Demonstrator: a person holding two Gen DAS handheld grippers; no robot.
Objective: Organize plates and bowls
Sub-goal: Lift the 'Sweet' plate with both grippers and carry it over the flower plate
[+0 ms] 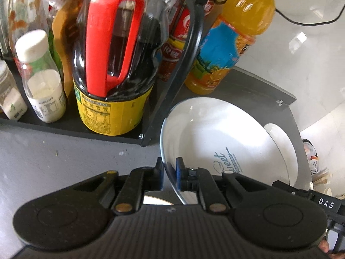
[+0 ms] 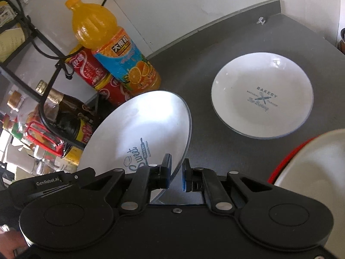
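Observation:
My left gripper (image 1: 170,173) is shut on the near rim of a white "Sweet" plate (image 1: 217,133), held tilted above the dark counter. The same plate shows in the right wrist view (image 2: 140,127), tilted up on the left. My right gripper (image 2: 176,173) has its blue pads (image 2: 166,172) either side of that plate's rim, with a small gap on the right side. A second white plate marked "Bakery" (image 2: 262,98) lies flat on the counter (image 2: 194,69) to the right. A white bowl with a red outside (image 2: 312,157) sits at the right edge.
A black wire rack (image 1: 71,123) holds a soy sauce jug with a red handle (image 1: 112,64), a white-capped bottle (image 1: 41,77) and other condiments. An orange juice bottle (image 2: 114,54) and red cans (image 2: 90,71) stand by the wall. The counter's far corner (image 2: 280,6) is behind the plates.

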